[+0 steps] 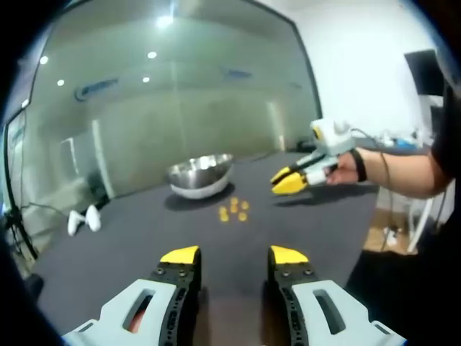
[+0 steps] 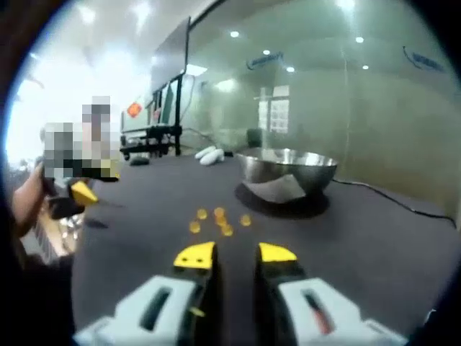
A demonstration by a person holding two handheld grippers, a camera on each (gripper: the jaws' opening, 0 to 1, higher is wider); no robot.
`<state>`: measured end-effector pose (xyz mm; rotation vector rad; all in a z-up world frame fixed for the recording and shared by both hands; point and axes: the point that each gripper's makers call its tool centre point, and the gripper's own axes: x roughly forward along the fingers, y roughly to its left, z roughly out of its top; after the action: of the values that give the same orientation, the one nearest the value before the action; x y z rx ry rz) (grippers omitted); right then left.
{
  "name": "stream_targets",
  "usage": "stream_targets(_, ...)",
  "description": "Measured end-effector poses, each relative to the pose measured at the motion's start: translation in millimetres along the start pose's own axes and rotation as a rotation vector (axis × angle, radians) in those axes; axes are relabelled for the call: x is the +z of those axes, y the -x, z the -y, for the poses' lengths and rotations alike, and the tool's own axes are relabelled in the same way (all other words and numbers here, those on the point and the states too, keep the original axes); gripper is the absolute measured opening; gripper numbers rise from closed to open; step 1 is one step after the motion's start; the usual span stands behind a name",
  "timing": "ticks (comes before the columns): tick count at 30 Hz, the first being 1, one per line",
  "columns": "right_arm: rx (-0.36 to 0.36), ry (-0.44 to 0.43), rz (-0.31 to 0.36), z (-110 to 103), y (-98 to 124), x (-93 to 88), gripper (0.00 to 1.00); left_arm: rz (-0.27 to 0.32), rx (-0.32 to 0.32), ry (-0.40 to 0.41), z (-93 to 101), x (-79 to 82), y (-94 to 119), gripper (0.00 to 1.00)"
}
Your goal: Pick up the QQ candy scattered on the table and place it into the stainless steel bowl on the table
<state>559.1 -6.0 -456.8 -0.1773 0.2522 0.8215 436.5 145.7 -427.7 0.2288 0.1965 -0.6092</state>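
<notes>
Both grippers' jaws apart, nothing between them and candies (image 1: 234, 210) beside bowl (image 1: 200, 175).

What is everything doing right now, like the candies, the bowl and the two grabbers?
QQ candies: loose in a small cluster on the table, none picked up.
Stainless steel bowl: upright on the table beyond the candies; I cannot tell what is inside.
Left gripper: open, holding nothing, above the table.
Right gripper: jaws a little apart, holding nothing, pointed at the candies.
Table: dark top, carrying the candies and bowl.
</notes>
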Motion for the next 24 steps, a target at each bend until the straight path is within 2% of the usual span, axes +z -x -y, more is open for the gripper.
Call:
stream_targets(11,0.034,0.069,-0.047,-13.8,-41.0,4.0,0.21,-0.007,0.006,-0.002,-3.4,-0.3,4.0,0.39)
stream_targets(19,0.073,0.06,-0.083,-23.5,-60.8,-2.7,0.19,-0.011,0.012,-0.004,-5.6,-1.8,8.3,0.39)
stream_targets(24,0.081,0.028,-0.075,-23.5,-67.5,-1.4,0.17,-0.017,0.02,0.002,-8.6,-4.9,10.0,0.39)
